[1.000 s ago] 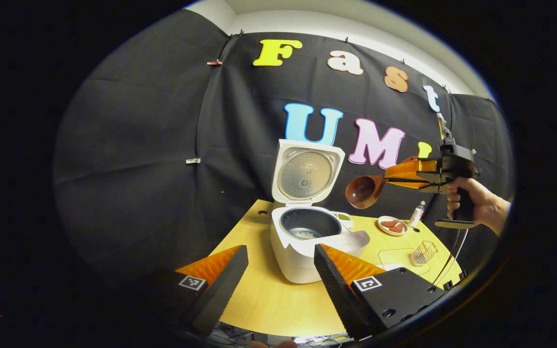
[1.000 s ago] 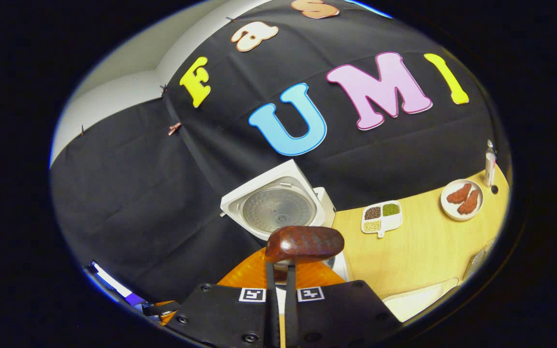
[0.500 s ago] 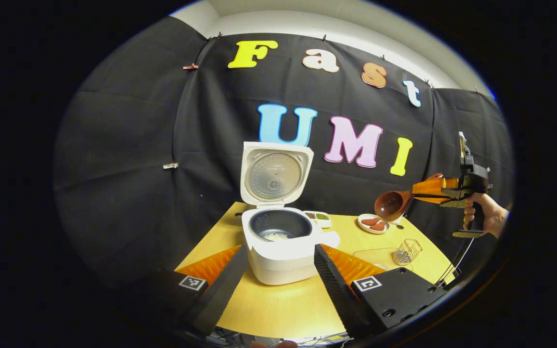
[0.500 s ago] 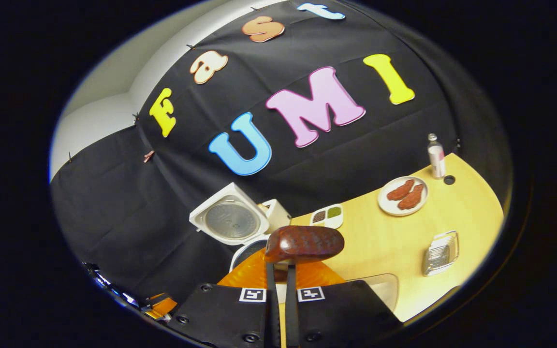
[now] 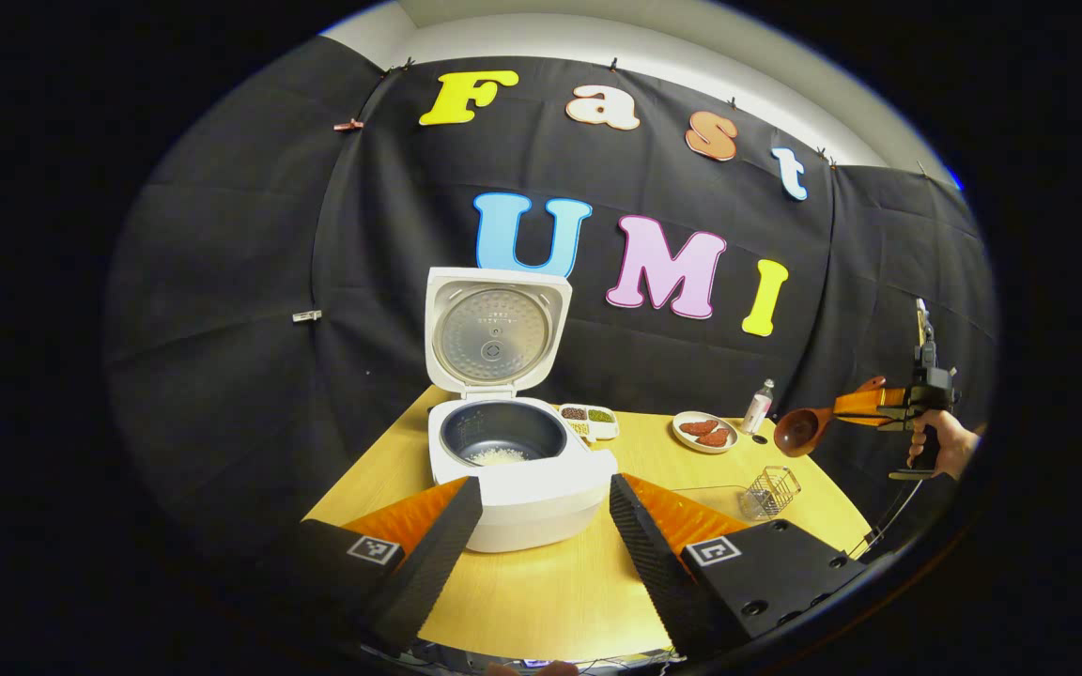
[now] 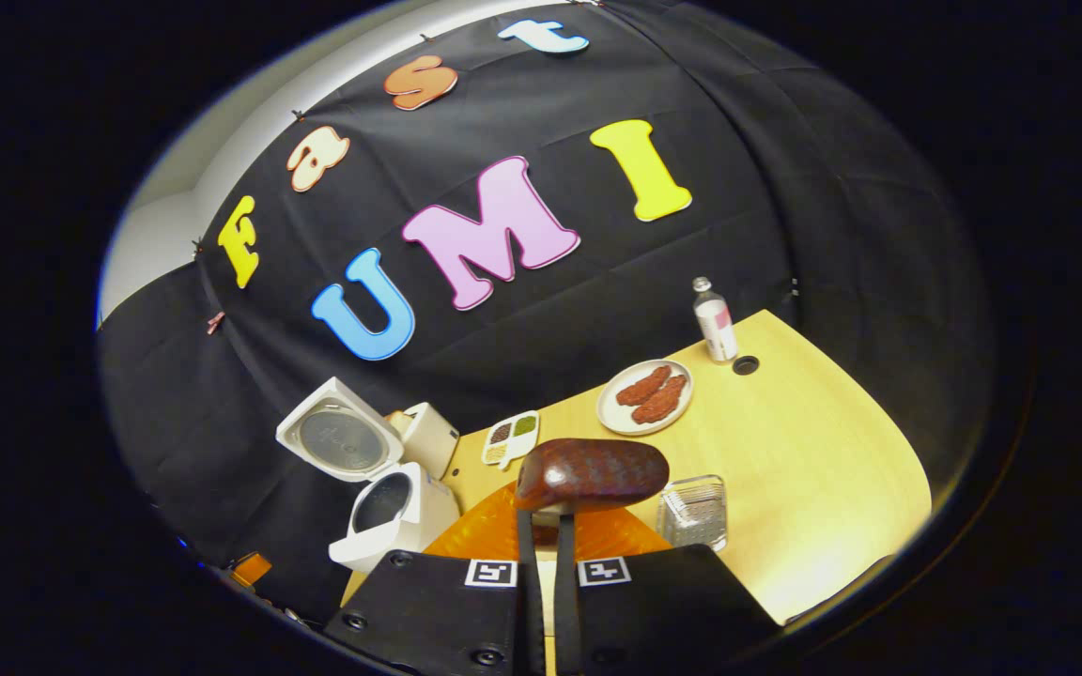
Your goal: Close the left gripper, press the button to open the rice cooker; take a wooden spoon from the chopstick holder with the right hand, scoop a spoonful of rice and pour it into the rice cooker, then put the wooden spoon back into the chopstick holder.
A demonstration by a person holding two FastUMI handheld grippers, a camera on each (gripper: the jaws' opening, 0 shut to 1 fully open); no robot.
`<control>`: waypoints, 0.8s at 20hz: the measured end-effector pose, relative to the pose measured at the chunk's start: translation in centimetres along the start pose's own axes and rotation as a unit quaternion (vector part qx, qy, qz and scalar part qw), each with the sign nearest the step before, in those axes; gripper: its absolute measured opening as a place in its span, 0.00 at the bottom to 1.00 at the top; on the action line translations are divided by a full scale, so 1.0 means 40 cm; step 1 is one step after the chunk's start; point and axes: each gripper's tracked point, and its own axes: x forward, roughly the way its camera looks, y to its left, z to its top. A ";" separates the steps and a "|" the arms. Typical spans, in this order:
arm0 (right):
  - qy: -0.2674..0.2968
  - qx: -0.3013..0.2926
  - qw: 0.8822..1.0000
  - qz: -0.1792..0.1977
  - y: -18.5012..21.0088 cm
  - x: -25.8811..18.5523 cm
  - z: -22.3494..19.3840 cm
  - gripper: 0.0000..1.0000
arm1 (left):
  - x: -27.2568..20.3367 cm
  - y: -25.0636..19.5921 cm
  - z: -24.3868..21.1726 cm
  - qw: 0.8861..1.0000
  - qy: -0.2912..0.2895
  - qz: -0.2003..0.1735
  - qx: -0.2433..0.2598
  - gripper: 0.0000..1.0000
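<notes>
The white rice cooker (image 5: pixel 527 502) stands on the yellow table with its lid (image 5: pixel 494 329) up and a little rice (image 5: pixel 499 456) in the dark pot. My left gripper (image 5: pixel 546 488) is open just in front of it, holding nothing. Off to the right, a hand (image 5: pixel 943 449) holds my right gripper (image 5: pixel 865 406), shut on the handle of the wooden spoon (image 5: pixel 796 432), in the air beyond the table's right edge. In the right gripper view the spoon's bowl (image 6: pixel 593 474) sticks out past the right gripper (image 6: pixel 546 516). The wire chopstick holder (image 6: pixel 696 512) sits just right of it, below.
A plate of red pieces (image 6: pixel 644 396), a small bottle (image 6: pixel 715 319) and a divided dish of beans (image 6: pixel 511 437) stand along the table's back. The cooker (image 6: pixel 395 512) is at the table's left. Bare tabletop (image 6: pixel 813 441) lies right of the holder (image 5: pixel 772 488).
My right gripper has carried the spoon away from the cooker, rightward and lower, nearer the wire holder. My left gripper has drawn back from the cooker and stays open.
</notes>
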 end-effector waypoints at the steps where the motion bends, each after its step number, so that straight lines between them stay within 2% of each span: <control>1: 0.007 -0.003 1.000 -0.009 -0.036 0.007 -0.009 0.09 | 0.006 -0.012 0.002 1.000 0.000 0.002 -0.005 0.95; 8: 0.074 -0.029 0.995 -0.064 -0.246 0.100 -0.091 0.09 | 0.009 -0.069 0.000 0.999 0.002 0.032 0.003 0.95; 16: 0.147 -0.044 0.985 -0.074 -0.309 0.216 -0.184 0.09 | -0.019 -0.063 0.011 0.997 -0.003 0.074 -0.031 0.95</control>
